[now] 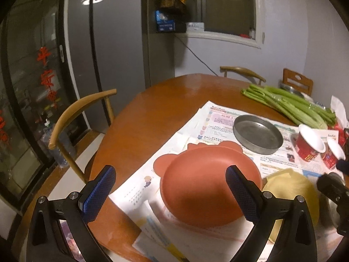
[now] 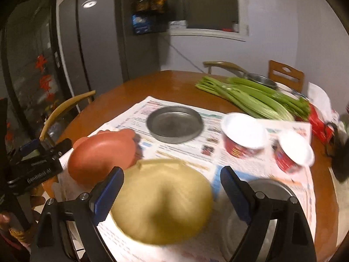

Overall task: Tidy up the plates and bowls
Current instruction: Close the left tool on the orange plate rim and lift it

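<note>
1. Two sets of tongs, one per hand. The left tongs are spread wide with nothing between the pads, hovering over the terracotta plate. The right tongs are just as wide and hold nothing, sitting above the yellow plate.
2. Two plastic plates then, terracotta and yellow, side by side at the near edge. A second terracotta piece with ear-shaped tabs peeks out from behind the first; can't tell if it's a separate plate.
3. One round metal pan, farther back and apart from the plastic ones. One more metal dish shows under the right tongs, mostly hidden.
4. Two red bowls with white insides, tipped on their sides, next to each other on the right.
5. One bunch of celery behind them.
6. Everything's on newspaper spread over a round wooden tabletop. Wooden chairs around it, a grey fridge, a window, and a glass door with red decorations.
</note>
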`<state>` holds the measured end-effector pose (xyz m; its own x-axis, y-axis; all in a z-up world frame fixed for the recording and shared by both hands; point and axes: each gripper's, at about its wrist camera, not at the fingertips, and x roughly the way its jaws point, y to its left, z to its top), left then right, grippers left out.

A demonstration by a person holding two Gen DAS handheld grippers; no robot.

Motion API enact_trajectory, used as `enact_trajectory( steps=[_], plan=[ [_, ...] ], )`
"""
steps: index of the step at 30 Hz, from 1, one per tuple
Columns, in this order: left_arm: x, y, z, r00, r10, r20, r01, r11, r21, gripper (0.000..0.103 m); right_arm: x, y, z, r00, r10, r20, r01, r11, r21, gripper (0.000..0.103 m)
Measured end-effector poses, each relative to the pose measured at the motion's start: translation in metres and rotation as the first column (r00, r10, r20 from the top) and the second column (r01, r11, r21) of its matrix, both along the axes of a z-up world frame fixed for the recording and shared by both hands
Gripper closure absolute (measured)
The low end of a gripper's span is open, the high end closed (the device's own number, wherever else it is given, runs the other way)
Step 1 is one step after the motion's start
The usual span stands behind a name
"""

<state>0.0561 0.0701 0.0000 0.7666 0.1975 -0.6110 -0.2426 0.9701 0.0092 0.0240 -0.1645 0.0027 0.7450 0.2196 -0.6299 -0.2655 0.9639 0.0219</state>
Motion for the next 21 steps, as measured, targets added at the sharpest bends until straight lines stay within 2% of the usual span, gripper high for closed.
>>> enact_trajectory(
  steps=[4,9,17,21],
  plan=[
    [0.016,0.005,-0.003,1.0,0.002,-0.015,-0.001,1.0,0.013,0.002,0.024,0.03,0.001,0.996,0.079,-0.032,-0.08,0.997,-0.015,0.013],
    [0.036,0.019,-0.01,0.998,0.001,-0.058,-0.003,1.0,-0.027,0.002,0.05,0.055,-0.004,0.984,0.151,-0.09,-0.153,0.988,-0.012,0.013],
    [0.055,0.037,-0.031,0.99,0.07,-0.124,-0.08,0.994,-0.071,0.002,0.081,0.077,-0.025,0.972,0.178,-0.155,-0.187,0.981,-0.048,0.013],
    [0.062,0.035,-0.04,0.987,0.041,-0.154,-0.056,0.994,-0.097,0.002,0.094,0.083,-0.037,0.962,0.18,-0.204,-0.193,0.98,-0.05,0.013]
  ],
)
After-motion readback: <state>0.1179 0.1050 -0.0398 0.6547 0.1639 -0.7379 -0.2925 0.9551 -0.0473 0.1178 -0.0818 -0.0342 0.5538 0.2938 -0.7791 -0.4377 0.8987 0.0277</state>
